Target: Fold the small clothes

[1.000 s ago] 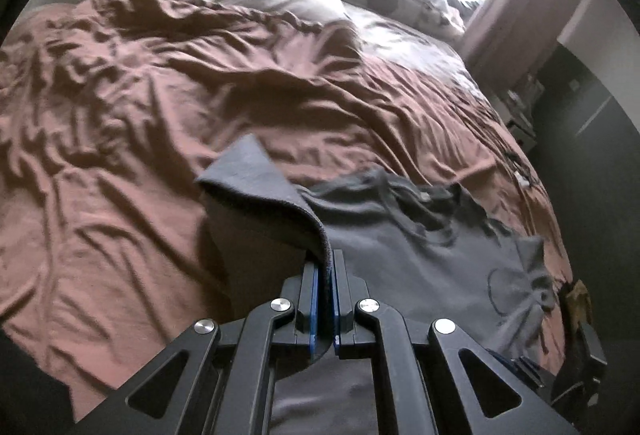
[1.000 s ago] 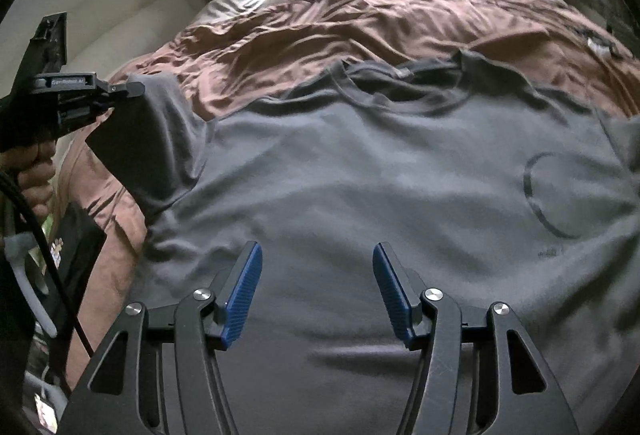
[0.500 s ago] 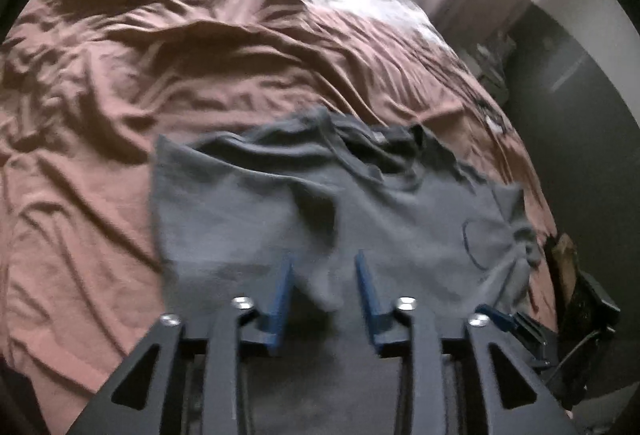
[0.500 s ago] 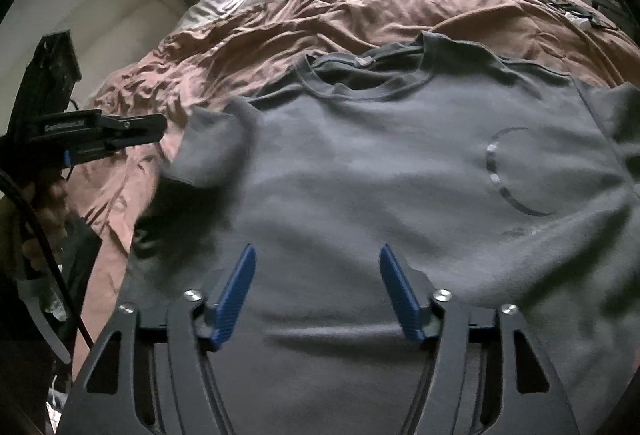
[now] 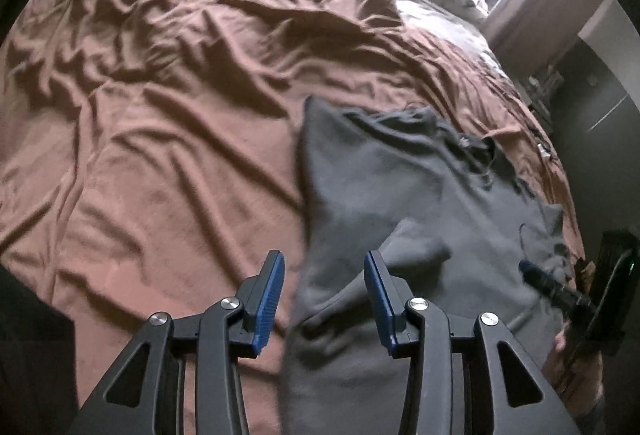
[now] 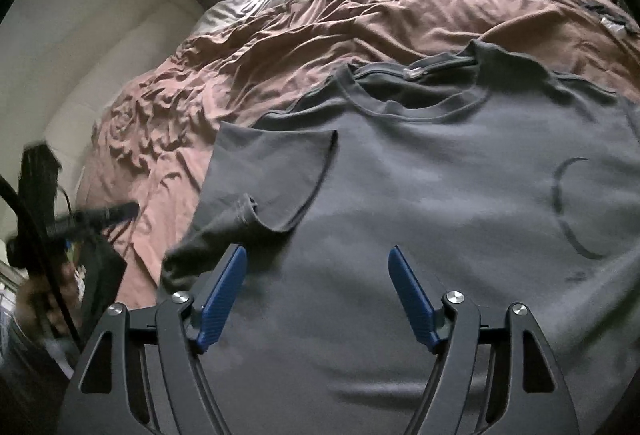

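Grey cotton T-shirt (image 6: 420, 195) lies flat on the rumpled brown bed sheet (image 5: 160, 155), sleeve (image 6: 272, 175) folded inward, and with left gripper (image 5: 324, 287) opening and right gripper (image 6: 316, 295) spread, both empty, that loose sleeve could slip back.

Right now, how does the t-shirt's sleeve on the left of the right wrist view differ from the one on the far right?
The left sleeve lies folded inward on top of the t-shirt body; the right sleeve is not folded in and is cut off by the picture's edge. The left sleeve shows its whole hem, with its lower corner rumpled; the right sleeve shows only a sliver. Both are the same grey fabric.
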Demonstrator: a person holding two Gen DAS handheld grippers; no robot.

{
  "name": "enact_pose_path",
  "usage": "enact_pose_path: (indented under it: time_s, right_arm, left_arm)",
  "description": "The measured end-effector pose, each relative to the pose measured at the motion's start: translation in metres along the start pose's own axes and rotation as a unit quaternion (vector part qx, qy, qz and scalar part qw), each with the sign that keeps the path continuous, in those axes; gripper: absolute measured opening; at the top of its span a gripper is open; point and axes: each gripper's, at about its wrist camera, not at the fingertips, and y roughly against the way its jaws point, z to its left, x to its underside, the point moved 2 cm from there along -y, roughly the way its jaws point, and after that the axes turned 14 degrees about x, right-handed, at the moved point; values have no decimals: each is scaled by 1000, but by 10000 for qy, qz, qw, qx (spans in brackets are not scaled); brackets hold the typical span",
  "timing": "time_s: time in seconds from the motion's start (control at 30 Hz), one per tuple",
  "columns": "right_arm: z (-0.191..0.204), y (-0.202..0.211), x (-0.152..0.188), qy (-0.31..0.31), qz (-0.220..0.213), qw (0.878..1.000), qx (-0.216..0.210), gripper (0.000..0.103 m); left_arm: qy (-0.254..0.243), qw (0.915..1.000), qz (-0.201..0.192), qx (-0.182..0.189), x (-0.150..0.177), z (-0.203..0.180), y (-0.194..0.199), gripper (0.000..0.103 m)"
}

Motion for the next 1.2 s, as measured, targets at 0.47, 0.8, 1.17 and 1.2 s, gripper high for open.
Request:
enact_pose_path:
  time_s: [0.47,0.8,1.17,1.2]
  right_arm:
    - [60,-72,-33,195,352,9984,-385,72]
    - [100,-133,-45,443,676,9967,-122,53]
    - [100,-114,-34,1001,703,9903,-653,3]
    - [96,-110,-32,1023,711,9900,-657,3]
  left_arm:
    - [121,9987,190,448,44,33,-11,44]
    - [176,9982,341,464,55,42,-28,39]
    - [482,9974,356,396,60,52,-24,16]
    - [498,9975,350,371,61,51,-22,16]
